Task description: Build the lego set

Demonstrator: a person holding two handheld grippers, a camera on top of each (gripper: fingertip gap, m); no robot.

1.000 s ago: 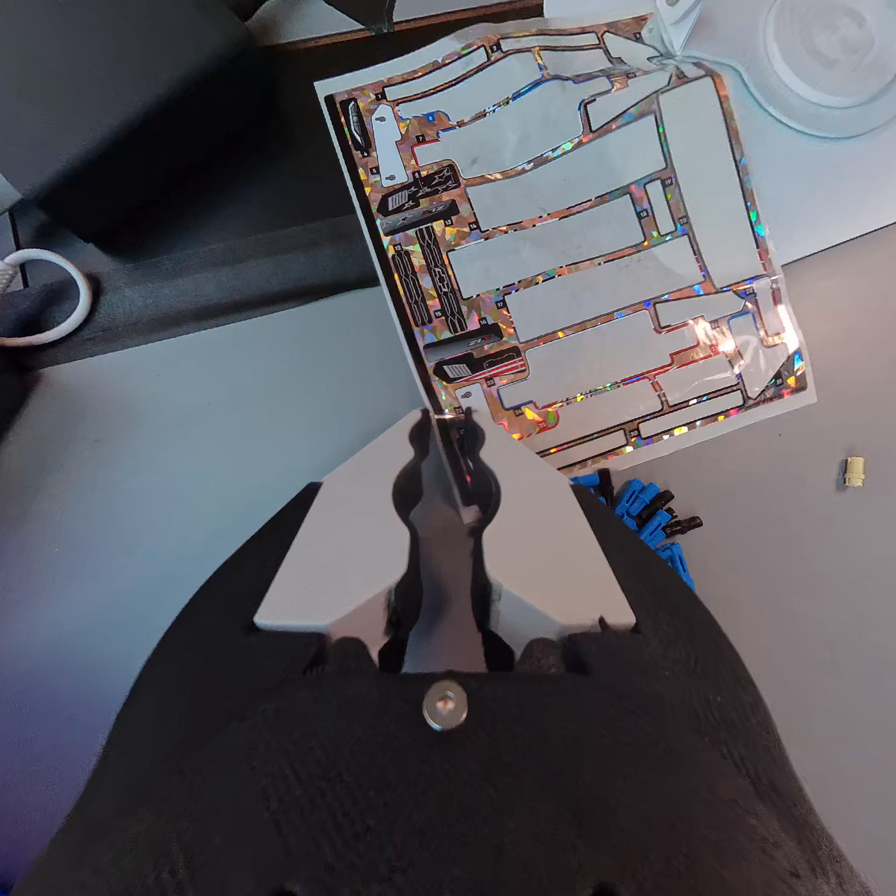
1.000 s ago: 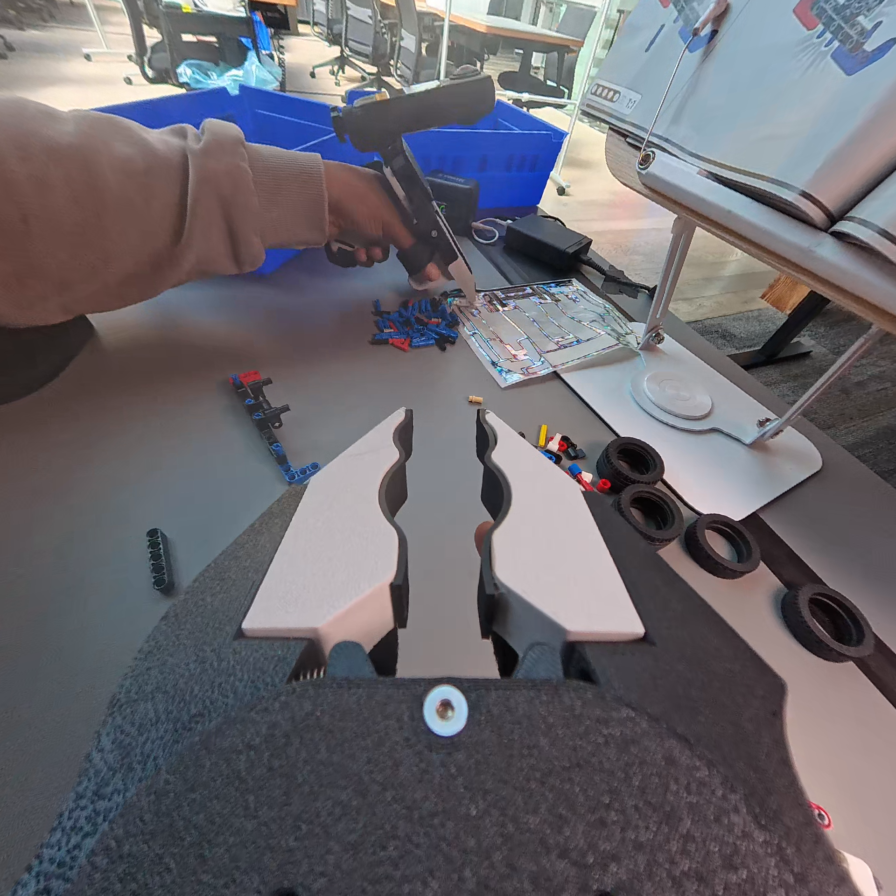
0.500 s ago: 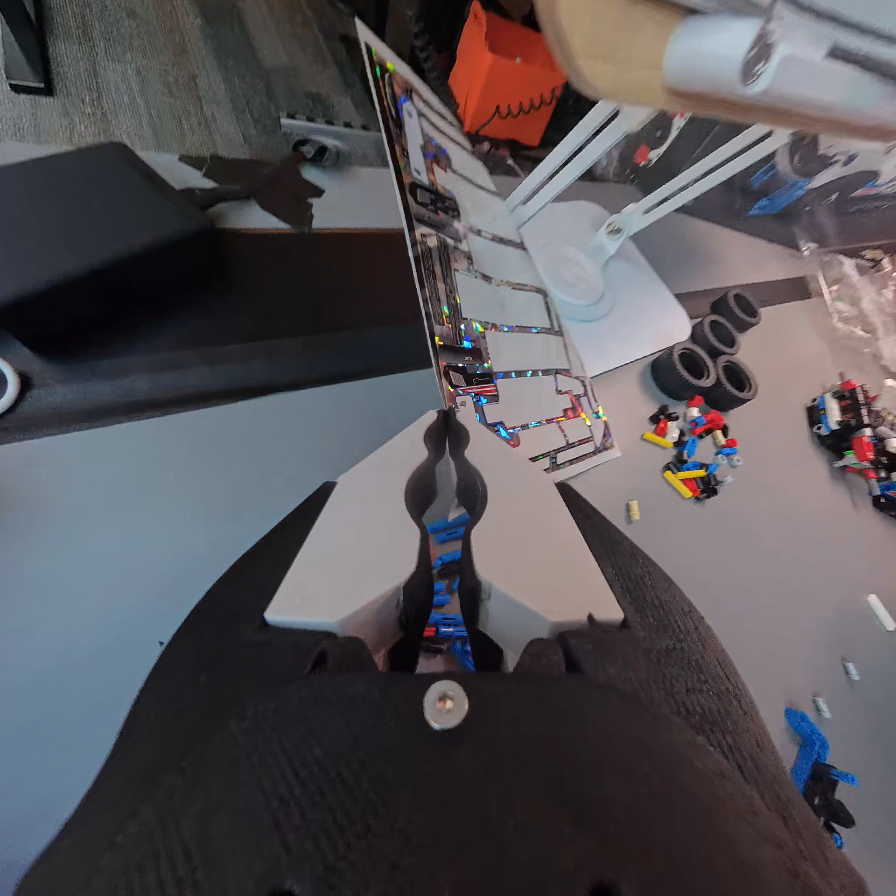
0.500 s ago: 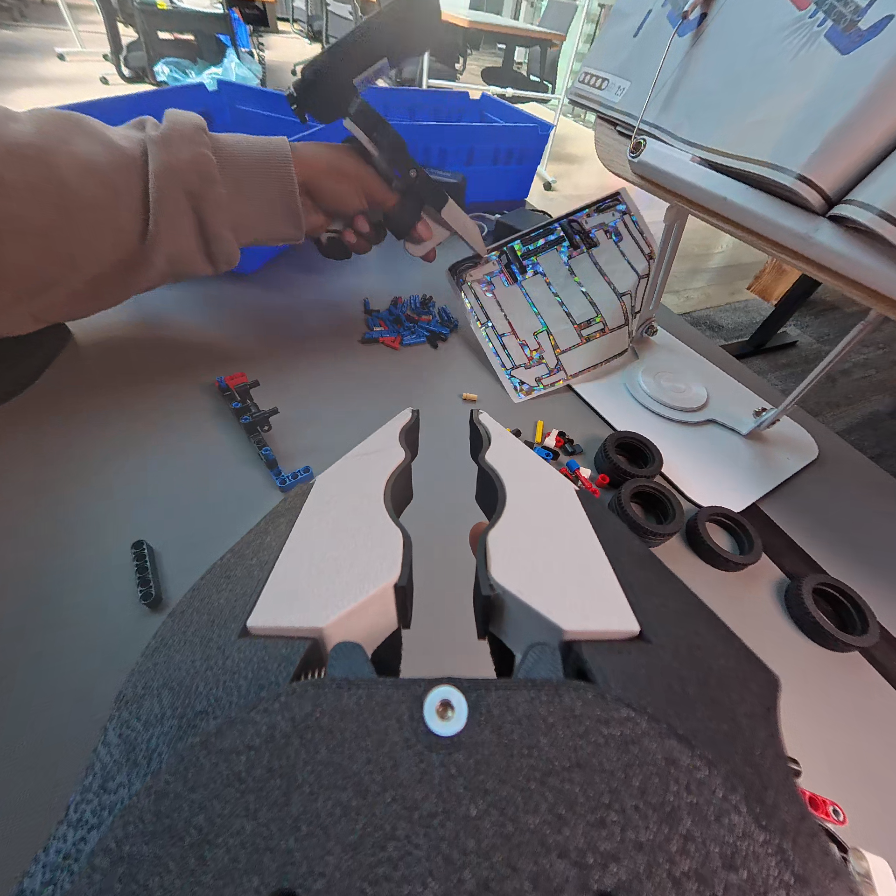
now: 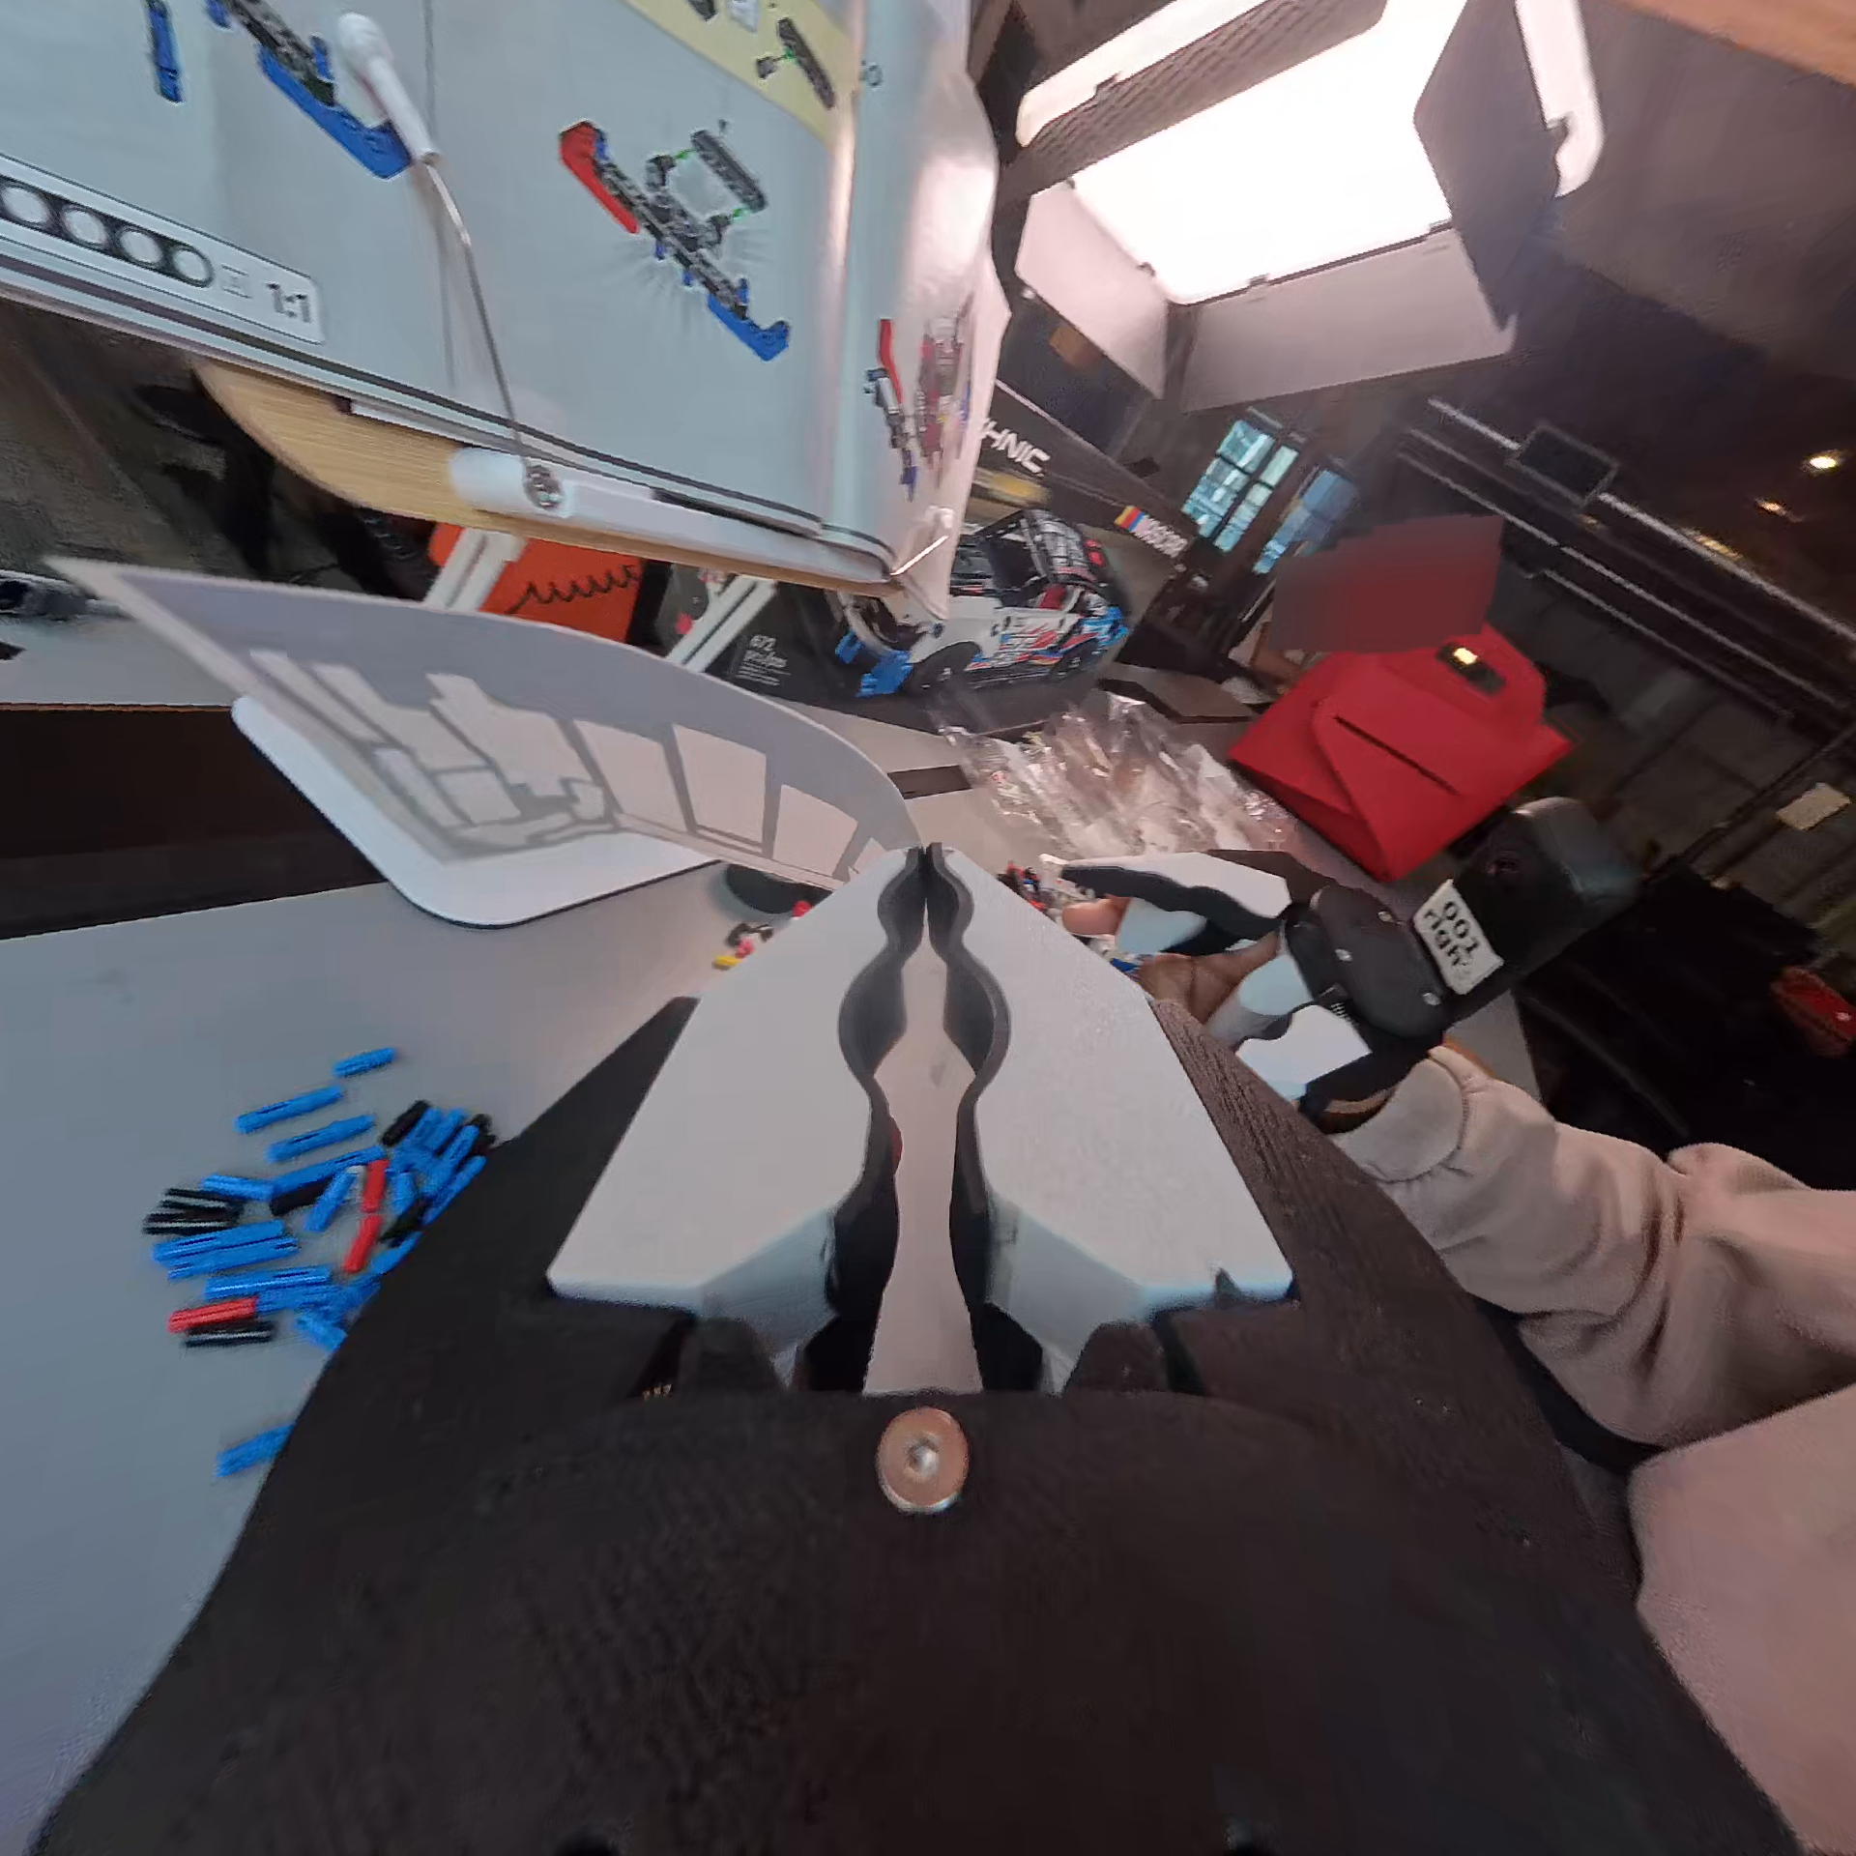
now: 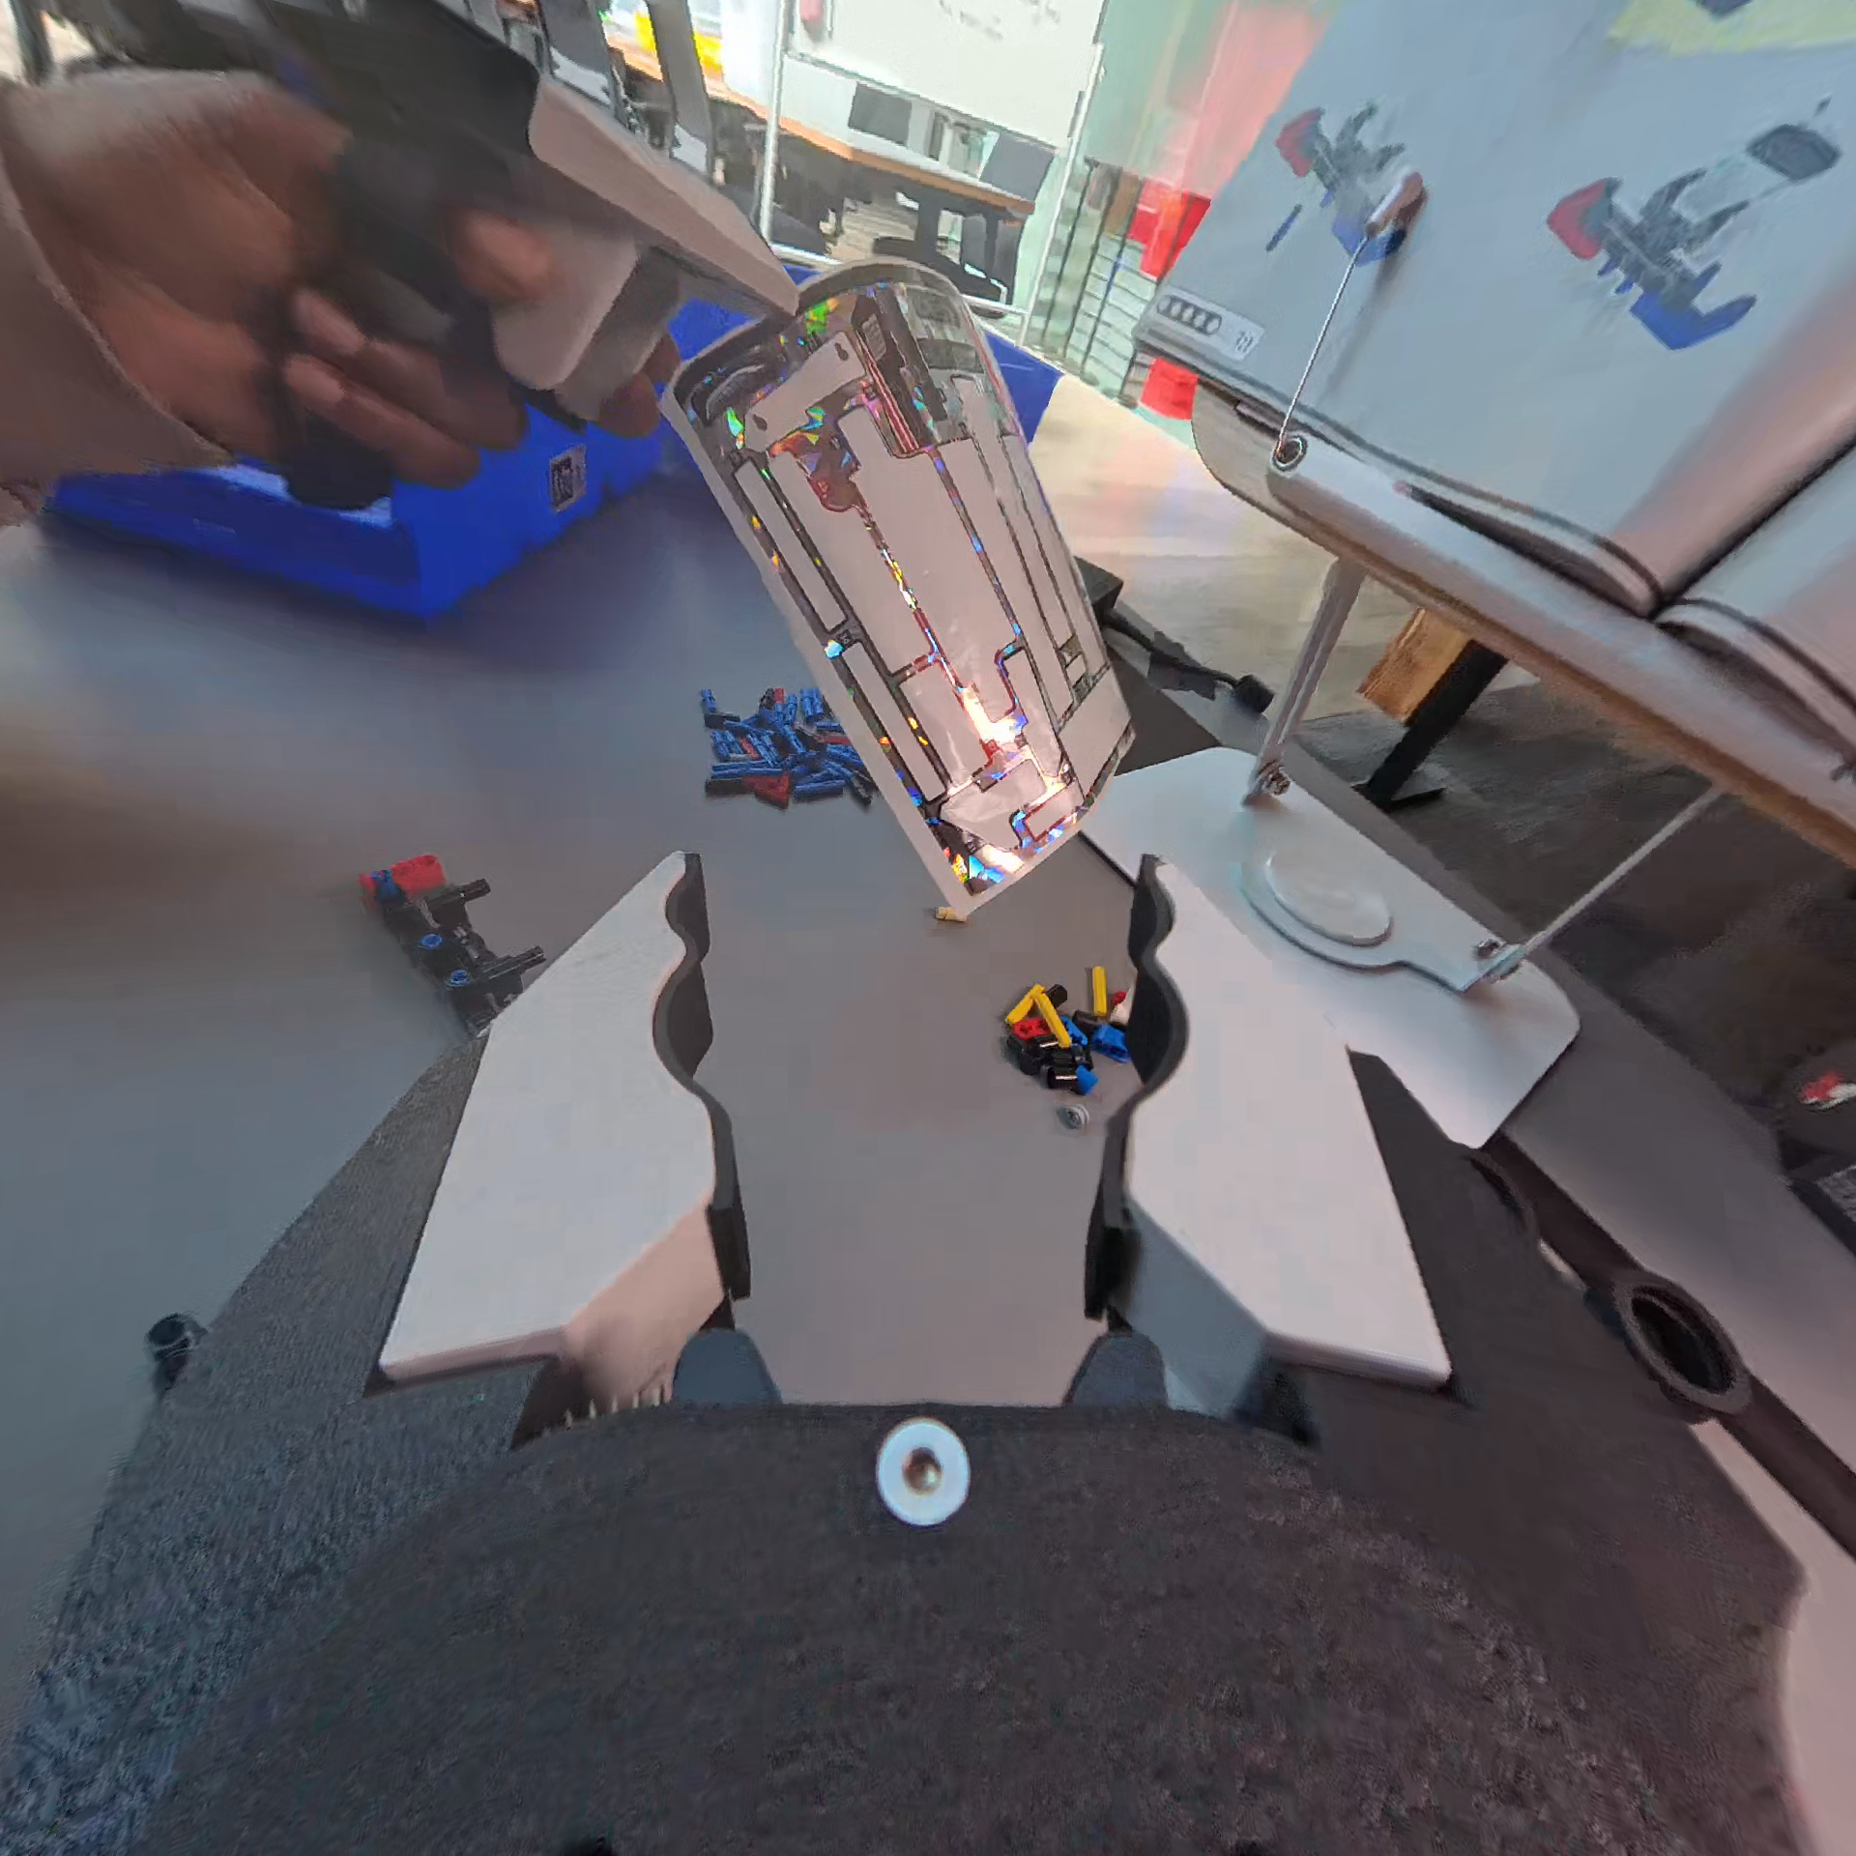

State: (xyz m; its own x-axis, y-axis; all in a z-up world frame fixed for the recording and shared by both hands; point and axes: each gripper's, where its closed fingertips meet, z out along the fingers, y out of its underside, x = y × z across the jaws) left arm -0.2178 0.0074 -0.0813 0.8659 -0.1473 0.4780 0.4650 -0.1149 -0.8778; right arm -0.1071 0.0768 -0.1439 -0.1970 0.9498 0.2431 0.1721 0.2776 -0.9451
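Left hand-held gripper: raised clear of the desk, fingers pressed together at the tips, a corner of the sticker sheet pinched between them. In the left wrist view only the plain white back of the sheet is seen, bowed and spreading off to the left of the tips. In the right wrist view the same gripper is seen high at upper left, angled downward, wrapped by a blurred hand; the sheet is hung from its tip with the glittering side outward, its lower edge near the desk but whether touching cannot be told.

Right hand-held gripper: jaws spread wide, nothing held, kept low above the desk and pointed toward the sheet. From the left wrist view it is seen at right, level, with a beige sleeve behind it.

A heap of blue, black and red pins lies on the desk behind the sheet. A small mixed cluster of pieces lies by the right finger. A partly built black beam assembly lies left of the left finger. An instruction booklet is propped on a stand at right.
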